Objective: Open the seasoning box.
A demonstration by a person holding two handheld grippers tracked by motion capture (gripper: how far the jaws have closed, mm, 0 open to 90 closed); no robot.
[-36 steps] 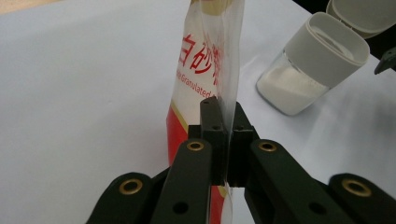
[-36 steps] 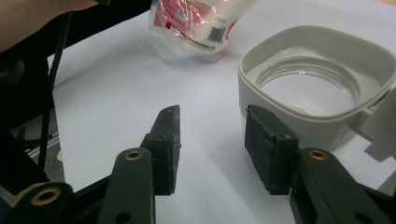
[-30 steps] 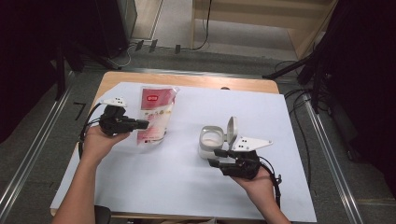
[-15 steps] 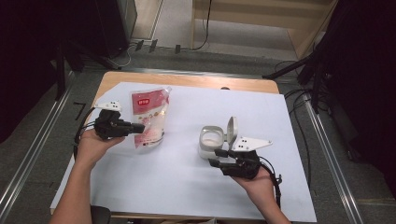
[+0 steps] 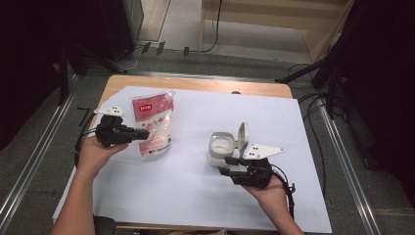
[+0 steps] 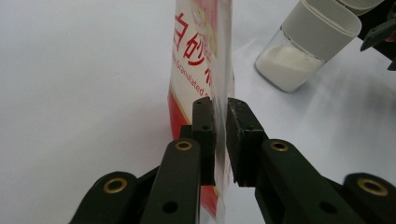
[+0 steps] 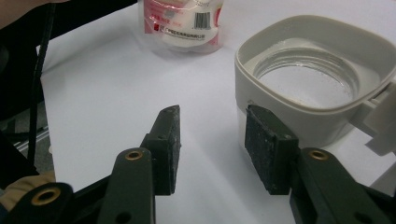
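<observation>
My left gripper [image 5: 142,133] is sitting at the left side of the white sheet [image 5: 195,196], its jaws lying along the edge of the sugar pouch [image 5: 152,122]. In the left gripper view the pouch [image 6: 196,60] is standing on edge between the two pads, which have just been easing apart; a thin gap is showing on the right pad's side, so I am reading the grip as loosened, with the film still between the jaws. My right gripper [image 5: 226,165] is resting near the front of the sheet with its jaws parted and nothing between them. The open jar [image 5: 221,147], lid [image 5: 243,136] flipped up, is standing just beyond it; in the right gripper view the jar's wall [image 7: 299,116] is lying just beside the right-hand pad [image 7: 268,149].
</observation>
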